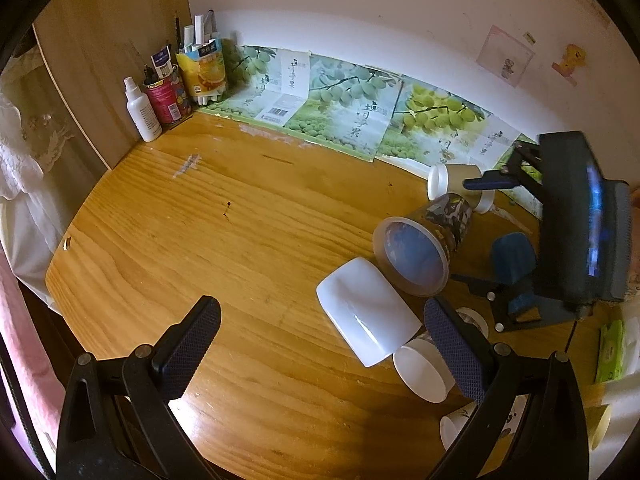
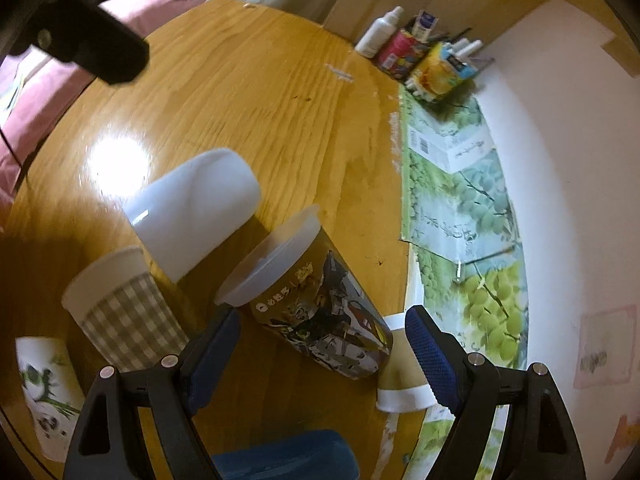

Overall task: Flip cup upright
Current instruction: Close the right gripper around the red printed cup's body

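A dark printed cup (image 2: 320,312) lies on its side on the wooden table (image 2: 224,96), its clear rim toward the table's middle. My right gripper (image 2: 324,348) is open, its fingers on either side of the cup's base end. In the left wrist view the same cup (image 1: 424,248) lies with its mouth facing the camera and the right gripper (image 1: 496,216) stands over it. My left gripper (image 1: 320,340) is open and empty, low over the table. A white cup (image 1: 368,312) lies on its side beside its right finger (image 1: 452,344).
A checked paper cup (image 2: 128,312) and a panda-print cup (image 2: 44,392) stand at the left. A brown paper cup (image 2: 400,384) lies near the wall. A spray bottle (image 1: 142,110) and pen holders (image 1: 200,68) fill the back corner. Green printed sheets (image 1: 340,112) line the wall.
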Tool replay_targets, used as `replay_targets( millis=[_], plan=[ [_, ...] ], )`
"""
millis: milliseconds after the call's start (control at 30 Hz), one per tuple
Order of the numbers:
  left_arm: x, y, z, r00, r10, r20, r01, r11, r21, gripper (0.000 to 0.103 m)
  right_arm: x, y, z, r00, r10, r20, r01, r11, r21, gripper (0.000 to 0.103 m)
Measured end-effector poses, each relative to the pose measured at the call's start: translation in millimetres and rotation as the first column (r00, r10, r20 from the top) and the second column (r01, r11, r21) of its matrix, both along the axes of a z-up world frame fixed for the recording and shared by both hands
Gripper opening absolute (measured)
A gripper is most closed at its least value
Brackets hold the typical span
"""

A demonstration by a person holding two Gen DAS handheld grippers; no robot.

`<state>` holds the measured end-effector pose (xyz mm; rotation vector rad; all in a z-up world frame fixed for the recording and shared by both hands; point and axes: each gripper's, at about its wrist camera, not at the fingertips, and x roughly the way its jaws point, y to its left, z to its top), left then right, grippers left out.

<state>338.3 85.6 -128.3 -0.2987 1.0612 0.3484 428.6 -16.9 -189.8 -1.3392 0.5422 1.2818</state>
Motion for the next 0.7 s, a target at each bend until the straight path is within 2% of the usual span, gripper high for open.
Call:
replay_targets(
  millis=[333,700],
  plan=[
    [-0.4,-2.5,0.0,1.000,0.004,0.006,-0.004,1.000,-0.029,0.101,6.1,15.2,-21.0,0.999,0.039,-0.005,-0.040,0.997,-0.062,0.085],
    [0.8,2.3,0.3,1.000,0.029,0.009,-0.028,0.999,-0.044,0.101,14.3,30.2,-34.2,0.998,0.019,-0.056,-0.023,0.996,-0.083,0.085]
  ],
)
